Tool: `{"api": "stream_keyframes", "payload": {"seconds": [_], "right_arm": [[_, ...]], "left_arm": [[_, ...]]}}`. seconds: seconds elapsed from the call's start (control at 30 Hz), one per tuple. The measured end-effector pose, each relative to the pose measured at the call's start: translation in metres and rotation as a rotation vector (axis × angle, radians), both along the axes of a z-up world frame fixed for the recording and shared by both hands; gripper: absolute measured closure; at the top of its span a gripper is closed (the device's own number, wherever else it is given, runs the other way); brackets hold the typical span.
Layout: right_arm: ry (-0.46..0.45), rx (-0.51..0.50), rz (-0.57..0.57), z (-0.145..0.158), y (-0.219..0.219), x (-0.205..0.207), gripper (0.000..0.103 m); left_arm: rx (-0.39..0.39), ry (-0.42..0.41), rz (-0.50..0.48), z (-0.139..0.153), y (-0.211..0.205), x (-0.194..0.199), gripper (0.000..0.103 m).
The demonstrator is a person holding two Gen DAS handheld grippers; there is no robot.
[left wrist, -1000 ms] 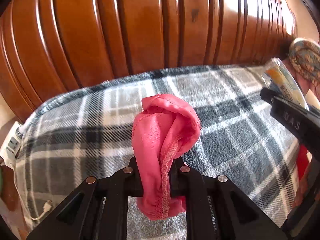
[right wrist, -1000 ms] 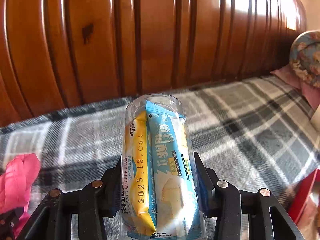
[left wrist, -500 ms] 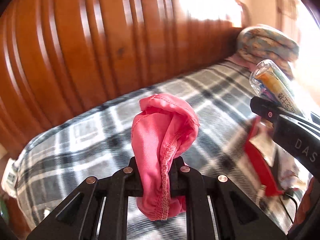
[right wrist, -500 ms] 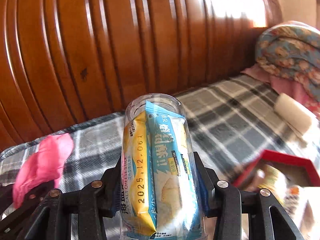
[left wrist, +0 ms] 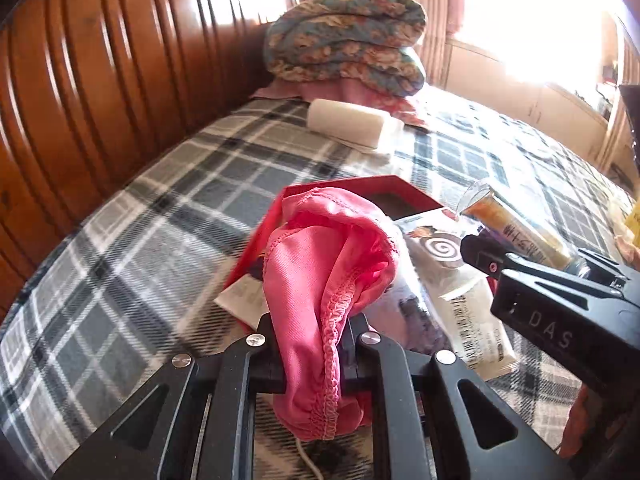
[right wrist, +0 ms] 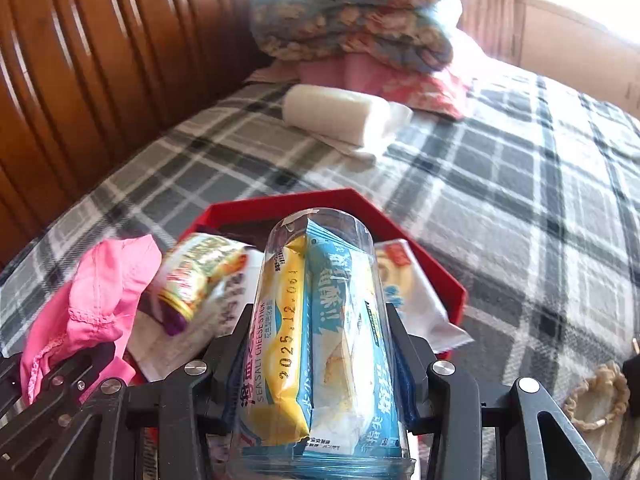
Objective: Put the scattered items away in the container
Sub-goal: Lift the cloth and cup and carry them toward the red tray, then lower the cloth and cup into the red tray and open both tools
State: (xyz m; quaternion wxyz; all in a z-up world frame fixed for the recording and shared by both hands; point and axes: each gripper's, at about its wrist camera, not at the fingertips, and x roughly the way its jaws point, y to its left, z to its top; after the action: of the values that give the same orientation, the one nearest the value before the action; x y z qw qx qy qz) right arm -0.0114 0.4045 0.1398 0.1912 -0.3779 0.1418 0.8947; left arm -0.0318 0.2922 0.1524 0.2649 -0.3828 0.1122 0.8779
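My left gripper point(left wrist: 316, 344) is shut on a pink cloth point(left wrist: 328, 264), held above the near left edge of a red box point(left wrist: 384, 186) on the plaid bed. The cloth also shows at the left of the right wrist view point(right wrist: 92, 304). My right gripper point(right wrist: 316, 344) is shut on a clear tube of snack sticks point(right wrist: 316, 320), held over the red box point(right wrist: 280, 204). The tube also shows in the left wrist view point(left wrist: 516, 232). The box holds several snack packets point(right wrist: 200, 272).
A plaid blanket point(left wrist: 120, 264) covers the bed. A wooden headboard point(left wrist: 80, 80) stands at the left. A folded floral quilt point(left wrist: 344, 36) and a white roll point(left wrist: 352, 124) lie beyond the box. A woven bracelet point(right wrist: 592, 396) lies at the right.
Both grippers have swung to the right with their loads. The red box, quilt and white roll have come into view, and both loads now hang over the box.
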Motion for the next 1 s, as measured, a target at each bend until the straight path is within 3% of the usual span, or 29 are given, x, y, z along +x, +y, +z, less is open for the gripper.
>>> {"api": "stream_keyframes", "payload": {"seconds": [0.2,0.4,0.53,0.63,0.7,0.87,1.0], "right_arm": [[-0.043,0.025,0.018,-0.011,0.011,0.0,0.052],[-0.055,0.037,0.055,-0.018,0.017,-0.009,0.052],[-0.069,0.042,0.076,-0.022,0.014,-0.014,0.052],[-0.067,0.049,0.076,-0.023,0.011,-0.015,0.052],[-0.08,0.059,0.09,-0.023,0.011,-0.016,0.051],[-0.065,0.03,0.129,-0.022,0.015,-0.018,0.034],[-0.033,-0.02,0.127,-0.022,0.021,-0.015,0.018]], "left_arm": [[-0.039,0.045,-0.062,-0.003,0.041,0.003,0.087],[-0.093,0.148,-0.033,-0.002,0.034,0.005,0.084],[-0.108,0.154,-0.005,-0.004,0.024,0.003,0.078],[-0.09,0.159,0.04,-0.002,0.013,0.001,0.06],[-0.065,0.159,0.067,0.002,0.004,-0.002,0.042],[-0.061,0.273,0.154,0.019,-0.015,0.003,0.01],[-0.05,0.315,0.166,0.029,-0.024,0.005,0.0]]}}
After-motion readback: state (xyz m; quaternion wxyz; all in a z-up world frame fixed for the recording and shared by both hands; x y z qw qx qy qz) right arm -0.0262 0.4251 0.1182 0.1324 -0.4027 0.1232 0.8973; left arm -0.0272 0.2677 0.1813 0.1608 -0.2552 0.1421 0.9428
